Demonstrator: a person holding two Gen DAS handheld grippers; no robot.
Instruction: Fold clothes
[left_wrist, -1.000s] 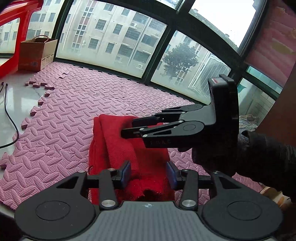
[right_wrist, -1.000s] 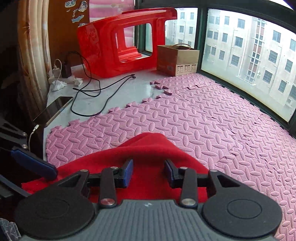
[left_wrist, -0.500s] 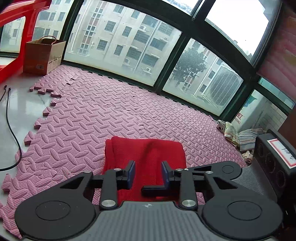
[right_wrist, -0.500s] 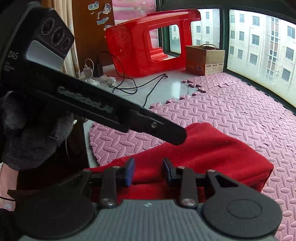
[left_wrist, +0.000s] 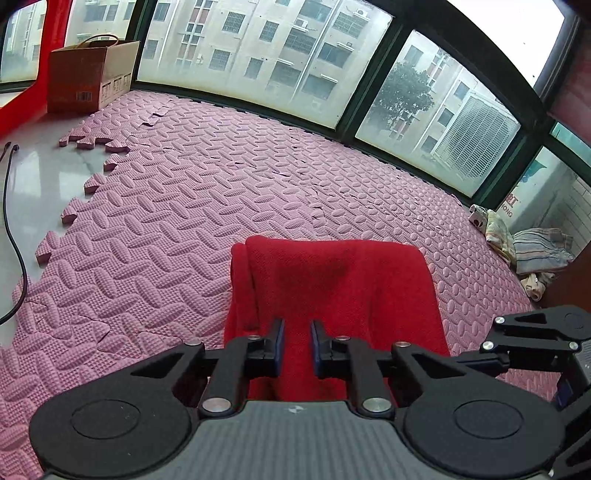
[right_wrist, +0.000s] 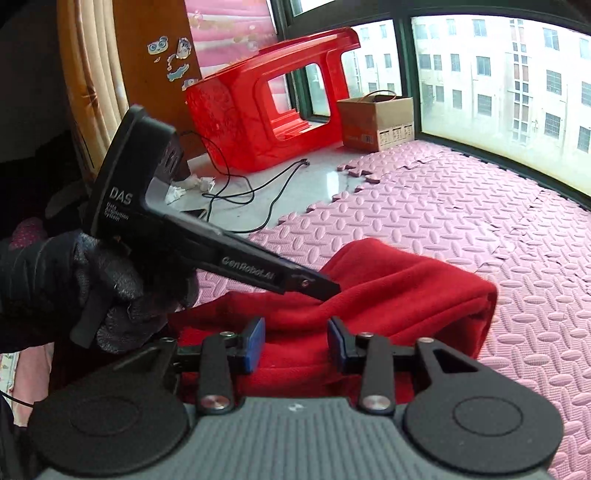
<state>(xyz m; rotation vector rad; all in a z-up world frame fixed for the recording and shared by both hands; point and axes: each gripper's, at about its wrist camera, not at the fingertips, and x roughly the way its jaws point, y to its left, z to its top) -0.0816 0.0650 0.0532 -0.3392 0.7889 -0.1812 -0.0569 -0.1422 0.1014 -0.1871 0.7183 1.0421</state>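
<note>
Red garment (left_wrist: 332, 291): knitted cloth, folded into a thick rectangular stack, lying on the pink foam mat (left_wrist: 184, 206) near its front edge; in the right wrist view the same garment (right_wrist: 399, 295) shows a rounded fold at its far right end and loose creases nearer the camera. Left hand-held gripper (left_wrist: 296, 341): blue-padded fingers set a narrow gap apart directly over the near end of the garment, red cloth visible between them; whether the pads are pinching the cloth cannot be told from either view. Seen from the right wrist camera, this left hand-held gripper (right_wrist: 325, 290) is held by a dark-gloved hand (right_wrist: 110, 295) and angles down so that its tip touches a crease in the garment. Right hand-held gripper (right_wrist: 296, 341): fingers parted wider, hovering above the near edge of the garment, nothing between the pads; its body shows at the lower right of the left wrist view (left_wrist: 532, 343). Surroundings: pink foam mat of interlocking tiles with a jagged left edge; white floor (left_wrist: 33, 184) beyond it carrying a black cable (left_wrist: 14, 240); cardboard box (left_wrist: 92, 75) by the window; red plastic stool (right_wrist: 266, 107) tipped on its side; striped cloths (left_wrist: 535, 251) bunched in the far right corner; window panes (left_wrist: 258, 55) facing apartment buildings.
</note>
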